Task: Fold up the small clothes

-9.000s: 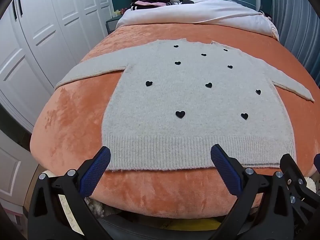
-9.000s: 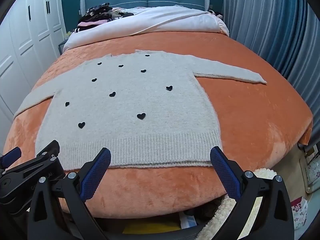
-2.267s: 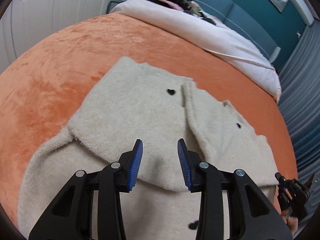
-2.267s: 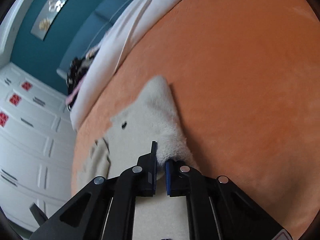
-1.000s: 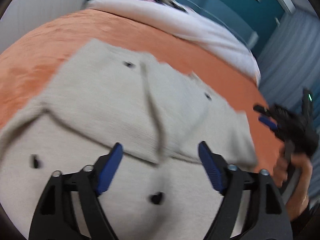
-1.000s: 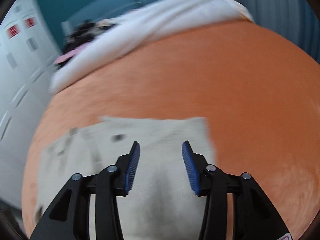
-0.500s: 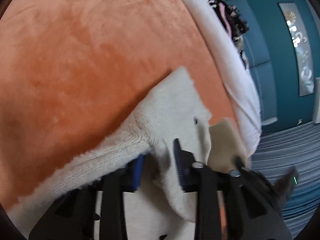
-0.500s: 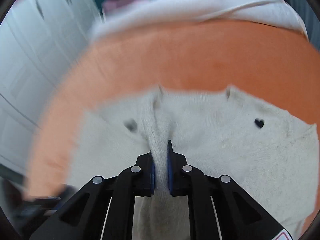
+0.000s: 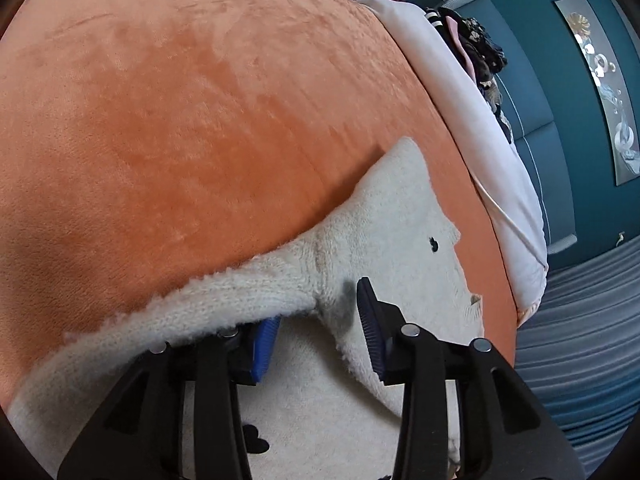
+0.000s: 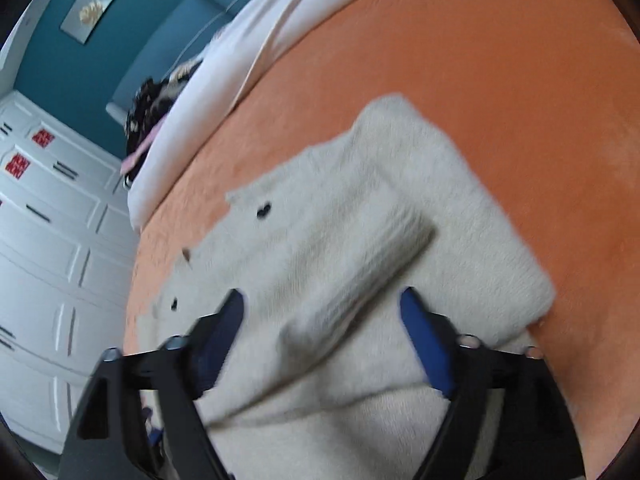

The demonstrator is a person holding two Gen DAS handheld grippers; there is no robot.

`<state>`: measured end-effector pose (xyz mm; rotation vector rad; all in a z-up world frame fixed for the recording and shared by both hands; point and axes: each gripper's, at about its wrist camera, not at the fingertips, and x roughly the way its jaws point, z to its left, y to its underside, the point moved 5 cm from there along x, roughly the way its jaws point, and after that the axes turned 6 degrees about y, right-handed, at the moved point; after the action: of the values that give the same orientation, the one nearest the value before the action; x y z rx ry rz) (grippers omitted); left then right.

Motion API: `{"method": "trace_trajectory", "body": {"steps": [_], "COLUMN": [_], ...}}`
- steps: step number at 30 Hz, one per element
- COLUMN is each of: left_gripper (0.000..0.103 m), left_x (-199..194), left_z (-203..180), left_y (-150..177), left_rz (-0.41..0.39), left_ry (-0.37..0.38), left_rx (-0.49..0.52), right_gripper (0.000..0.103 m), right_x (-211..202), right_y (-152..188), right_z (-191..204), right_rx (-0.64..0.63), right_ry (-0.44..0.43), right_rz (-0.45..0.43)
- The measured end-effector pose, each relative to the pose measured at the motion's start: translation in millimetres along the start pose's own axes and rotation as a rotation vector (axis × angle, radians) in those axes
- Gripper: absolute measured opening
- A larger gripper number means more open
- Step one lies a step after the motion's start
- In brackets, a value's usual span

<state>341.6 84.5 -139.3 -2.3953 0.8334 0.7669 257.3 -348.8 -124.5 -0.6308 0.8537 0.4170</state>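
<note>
I'm opening my left gripper at lower centre; the sweater fold edge is draping over the left pad, between the jaws but not pinched, so the fold can settle. My right gripper is opening wide above the sweater, gripping nothing. The sweater is lying on the orange bed, long axis running from lower frame toward the upper-right pillows.
</note>
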Motion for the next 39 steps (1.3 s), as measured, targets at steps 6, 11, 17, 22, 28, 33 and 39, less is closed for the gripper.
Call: {"method": "trace_trajectory", "body": {"steps": [6, 11, 17, 22, 28, 33, 39], "left_gripper": [0.016, 0.017, 0.021, 0.028, 0.029, 0.029, 0.029], "left_x": [-22.3, -0.6, -1.0, -1.9, -1.6, 1.4, 1.0], "left_z": [-4.5, 16.8, 11.8, 11.8, 16.5, 16.7, 18.6], "left_y": [-11.3, -0.6, 8.0, 11.7, 14.1, 16.3, 19.6], "left_rz": [-0.112, -0.074, -0.122, -0.16, -0.183, -0.204, -0.221], "left_ry": [0.047, -0.02, -0.03, 0.026, 0.085, 0.089, 0.092], "left_rx": [0.011, 0.052, 0.243, 0.274, 0.272, 0.298, 0.312], "right_gripper": [0.009, 0.009, 0.021, 0.049, 0.057, 0.014, 0.003], "right_x": [-46.0, 2.8, -64.2, -30.4, 91.7, 156.3, 190.7], "right_y": [-36.6, -13.7, -11.1, 28.7, 111.0, 144.9, 153.4], "right_z": [34.1, -33.1, -8.6, 161.5, 304.8, 334.1, 370.2], "right_rx": [-0.065, -0.073, -0.089, -0.512, -0.938, -1.023, -1.028], "right_ry": [-0.183, 0.051, 0.094, -0.131, -0.109, -0.059, -0.031], "right_rz": [-0.111, 0.032, -0.169, -0.016, 0.195, 0.284, 0.239]}}
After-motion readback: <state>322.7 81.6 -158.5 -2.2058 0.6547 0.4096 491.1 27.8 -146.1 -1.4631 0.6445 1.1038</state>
